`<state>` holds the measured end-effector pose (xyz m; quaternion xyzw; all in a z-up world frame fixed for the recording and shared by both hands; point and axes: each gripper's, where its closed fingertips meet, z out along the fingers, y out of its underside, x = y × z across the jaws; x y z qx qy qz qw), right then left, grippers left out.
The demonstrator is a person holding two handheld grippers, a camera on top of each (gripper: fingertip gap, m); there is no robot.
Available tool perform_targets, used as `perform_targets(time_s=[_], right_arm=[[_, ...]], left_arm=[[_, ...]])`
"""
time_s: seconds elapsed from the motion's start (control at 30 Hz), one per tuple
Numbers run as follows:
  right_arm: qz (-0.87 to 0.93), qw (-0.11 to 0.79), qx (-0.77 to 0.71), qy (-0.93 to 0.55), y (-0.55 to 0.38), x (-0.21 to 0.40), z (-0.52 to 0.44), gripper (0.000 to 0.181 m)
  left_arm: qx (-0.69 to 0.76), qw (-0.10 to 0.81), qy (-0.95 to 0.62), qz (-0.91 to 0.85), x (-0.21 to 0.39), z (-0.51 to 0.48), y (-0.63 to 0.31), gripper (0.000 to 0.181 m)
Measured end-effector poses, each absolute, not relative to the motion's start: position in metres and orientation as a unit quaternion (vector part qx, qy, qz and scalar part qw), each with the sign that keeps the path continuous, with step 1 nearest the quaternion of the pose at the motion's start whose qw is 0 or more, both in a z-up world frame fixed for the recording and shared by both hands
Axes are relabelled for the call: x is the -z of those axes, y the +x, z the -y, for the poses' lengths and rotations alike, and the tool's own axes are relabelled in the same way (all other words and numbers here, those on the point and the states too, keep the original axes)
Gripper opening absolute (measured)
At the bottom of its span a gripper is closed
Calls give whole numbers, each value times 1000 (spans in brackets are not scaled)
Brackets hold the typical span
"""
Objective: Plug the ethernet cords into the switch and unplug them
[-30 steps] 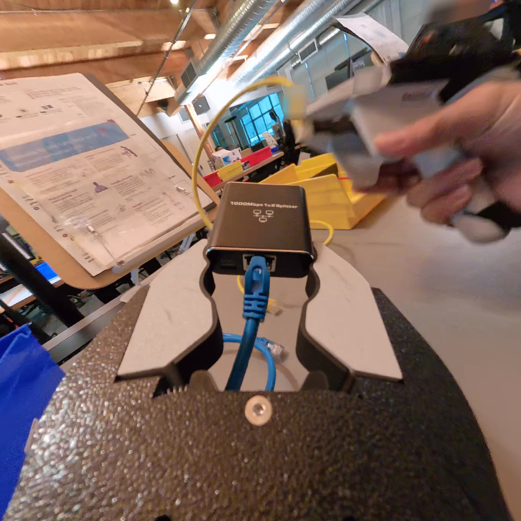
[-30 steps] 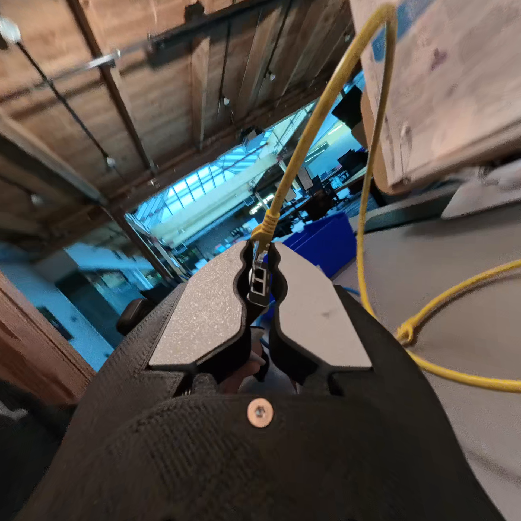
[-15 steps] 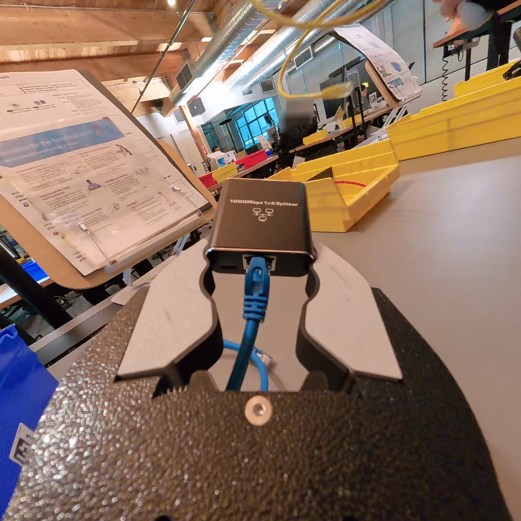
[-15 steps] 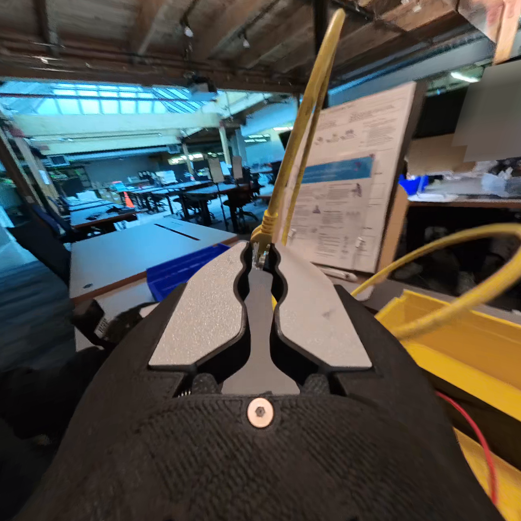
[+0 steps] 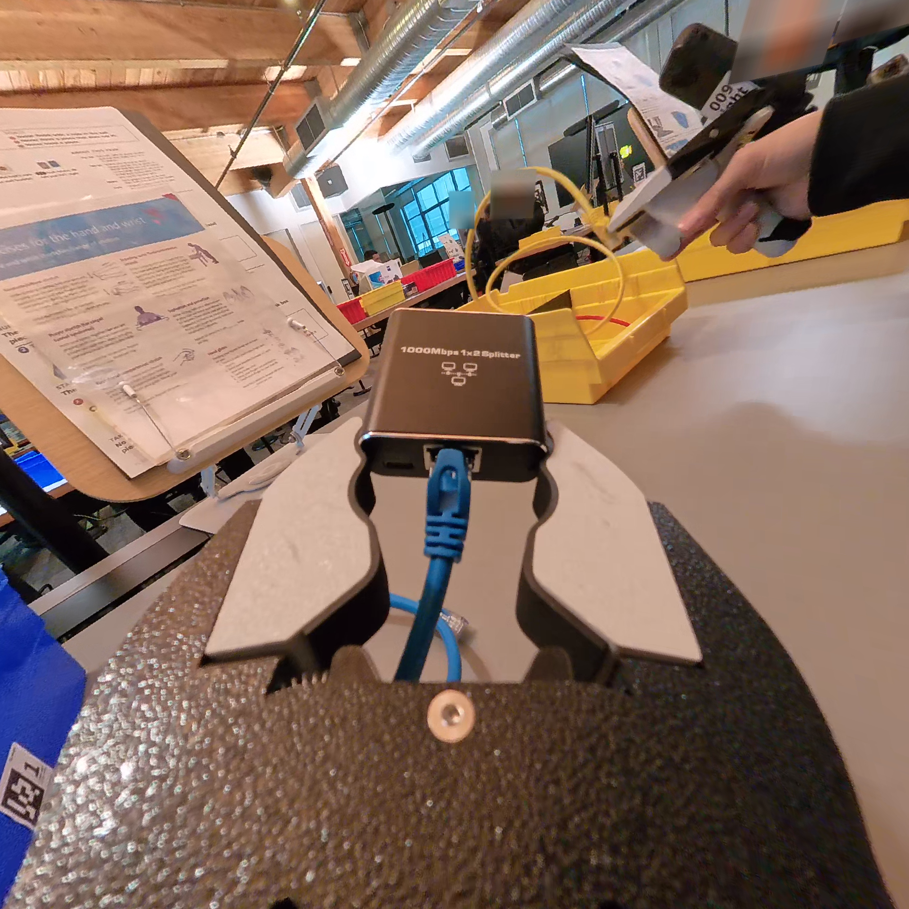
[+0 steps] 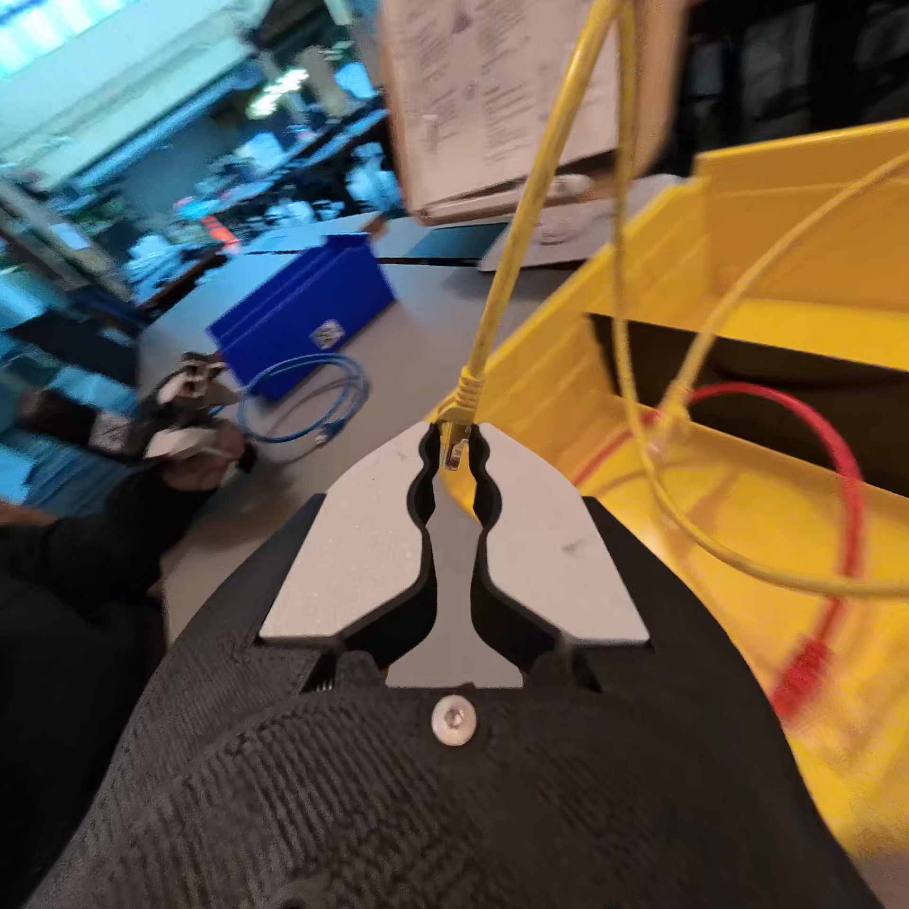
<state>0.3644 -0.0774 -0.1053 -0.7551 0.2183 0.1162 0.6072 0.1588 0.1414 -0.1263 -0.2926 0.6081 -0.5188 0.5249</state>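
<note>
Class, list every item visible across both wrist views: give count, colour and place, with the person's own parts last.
switch: 1, black, in left gripper
blue cord: 1, plugged into switch, rest looped on table
yellow cord: 1, plug in right gripper, over bin
red cord: 1, in yellow bin
yellow bin: 1 nearby, behind switch
blue bin: 1, on table
instruction board: 1, left
left gripper: shut on switch
right gripper: shut on yellow cord

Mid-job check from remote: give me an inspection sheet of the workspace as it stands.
Surface: grey tabletop, bare near the gripper.
Job's things: black box-shaped switch, blue ethernet cord plugged into it.
Clutter: yellow plastic bin holding a red cord; blue plastic bin.
Grippers: left gripper clamps the switch; right gripper pinches the yellow ethernet cord's plug.
Cables: yellow loops hang over the bin.
Surroundings: tilted instruction board.
</note>
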Motion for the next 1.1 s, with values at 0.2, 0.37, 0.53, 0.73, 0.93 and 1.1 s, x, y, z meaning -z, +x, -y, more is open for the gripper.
perform_targets(time_s=[0.2, 0.37, 0.53, 0.73, 0.93, 1.1], right_arm=[[-216, 575, -97, -783, 349, 111, 70, 12], [-355, 470, 3, -808, 395, 159, 107, 13], [-387, 434, 95, -808, 422, 167, 128, 16], [-360, 492, 61, -790, 384, 137, 98, 69], [20, 586, -142, -798, 185, 102, -12, 86], [185, 549, -43, -814, 117, 120, -60, 91]], left_arm=[[523, 518, -291, -610, 127, -139, 159, 62], [523, 519, -291, -609, 127, -140, 159, 62], [524, 516, -291, -612, 128, -138, 159, 62], [540, 482, -278, -632, 133, -129, 158, 62], [621, 329, -200, -683, 140, -94, 134, 62], [621, 237, -153, -731, 152, -82, 112, 62]])
